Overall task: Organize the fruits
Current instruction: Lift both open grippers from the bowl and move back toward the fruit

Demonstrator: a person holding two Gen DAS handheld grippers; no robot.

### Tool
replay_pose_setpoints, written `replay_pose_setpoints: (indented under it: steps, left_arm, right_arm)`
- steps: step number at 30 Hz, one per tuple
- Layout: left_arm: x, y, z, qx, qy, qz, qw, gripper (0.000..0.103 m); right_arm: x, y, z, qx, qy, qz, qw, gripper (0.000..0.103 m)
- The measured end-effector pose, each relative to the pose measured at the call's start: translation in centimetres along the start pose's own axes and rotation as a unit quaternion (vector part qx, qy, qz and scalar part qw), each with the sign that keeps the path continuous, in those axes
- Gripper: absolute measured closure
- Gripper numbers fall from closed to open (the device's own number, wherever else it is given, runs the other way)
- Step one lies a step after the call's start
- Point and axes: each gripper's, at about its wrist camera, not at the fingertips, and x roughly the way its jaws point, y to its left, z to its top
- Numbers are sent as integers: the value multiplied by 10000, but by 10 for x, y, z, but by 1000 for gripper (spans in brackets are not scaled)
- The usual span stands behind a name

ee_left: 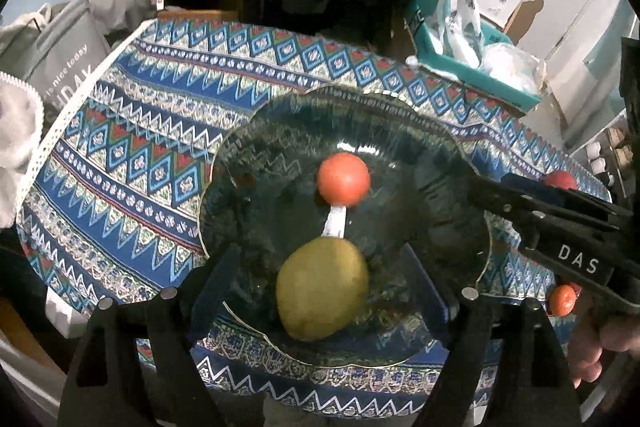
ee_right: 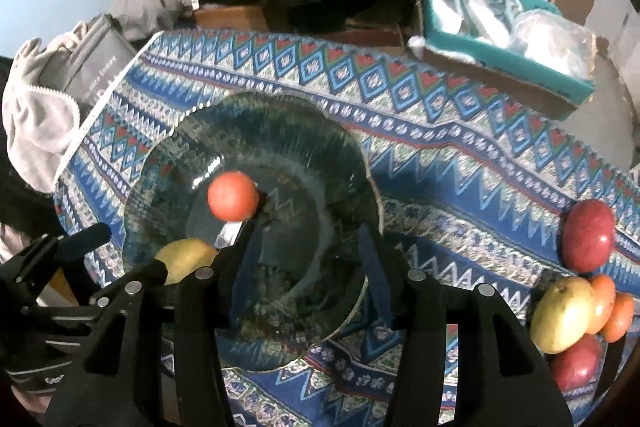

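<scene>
A clear glass plate [ee_left: 460,163] with a scalloped rim is sitting on a tablecloth [ee_left: 132,155] patterned in blue, white and red. 2 fruits are lying on the plate: an orange-red round fruit [ee_left: 343,179] near the middle and a yellow-green fruit [ee_left: 322,293] nearer the cameras, with a small white label [ee_left: 335,223] showing on the glass between them.

The left gripper [ee_left: 322,283] is hanging over the near part of the plate with its jaws spread wide – the yellow-green fruit is showing between the blue fingers [ee_left: 218,281], but the pads are not pressing on it. The right gripper [ee_right: 312,267] is hovering over the plate's right half with its jaws parted and nothing between them; the orange-red fruit is lying just beyond its left fingertip. From the left wrist view, the right gripper's black body is reaching in from the right edge, a hand [ee_left: 592,351] gripping its handle.

At the tablecloth's right edge more fruits are clustered well apart from the plate – a dark red fruit [ee_right: 589,241], a yellow-green mango-like fruit [ee_right: 562,315], 2 small orange fruits [ee_right: 610,309] and another red fruit [ee_right: 576,363] touching one another. A teal box [ee_right: 516,67] is standing beyond the table, and a grey bag [ee_left: 60,51] is sitting at the left.
</scene>
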Motion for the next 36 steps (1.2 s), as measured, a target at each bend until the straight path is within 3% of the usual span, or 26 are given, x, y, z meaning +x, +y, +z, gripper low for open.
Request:
replay_pose_setpoints:
  steps: [19,21,36]
  left_arm:
    - [-79,-36,17,344,-992,-325,9939,18]
    - [-85,-40,18,375,-1080,-365,9928,17]
    - [-113,-82,16,688,-1351,-746,9856,13]
  right_arm:
    - [-117,-6,6,60,-1334,-593,9893,47]
    - [-128,-7,4,69,-1448,-621,9875,42]
    - [-191,-32,-22,186,-2018,-965,9745,35]
